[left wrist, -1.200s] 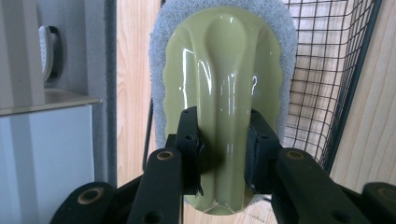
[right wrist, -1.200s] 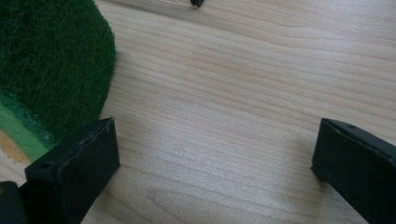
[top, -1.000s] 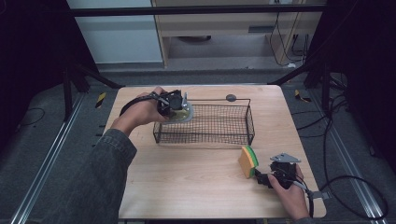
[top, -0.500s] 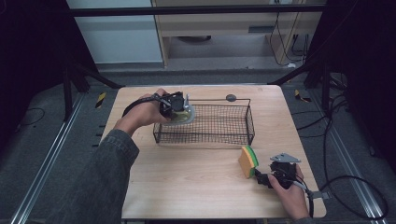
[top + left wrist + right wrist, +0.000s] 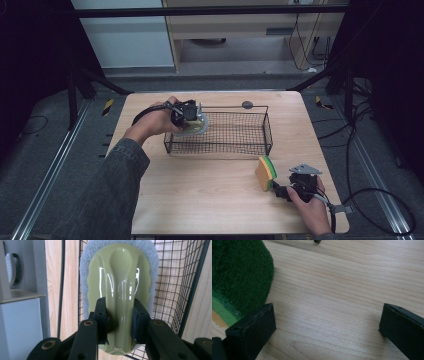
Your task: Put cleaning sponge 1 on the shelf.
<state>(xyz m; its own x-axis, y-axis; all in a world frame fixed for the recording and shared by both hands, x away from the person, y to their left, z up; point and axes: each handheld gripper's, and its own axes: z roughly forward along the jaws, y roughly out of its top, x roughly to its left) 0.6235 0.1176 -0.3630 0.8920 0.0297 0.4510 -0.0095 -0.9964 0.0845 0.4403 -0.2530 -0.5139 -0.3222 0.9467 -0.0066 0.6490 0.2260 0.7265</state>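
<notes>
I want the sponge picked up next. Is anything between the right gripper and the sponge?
Nothing visible. The right gripper is open on bare table, and the sponge stands just beside one jaw, with no object between them.

Not much going on — the left tool point(image 5: 191, 116), clamped on the pale green scrubber point(image 5: 196, 124), edges a little nearer the person along the left end of the wire basket point(image 5: 250, 145), and the scrubber sits lower against the mesh.

scrub pad point(image 5: 120, 290): glossy green grip, grey-white felt, held over basket's point(image 5: 235, 145) far-left corner | sponge point(image 5: 266, 172): orange-green, on edge, near-right worktop
</notes>
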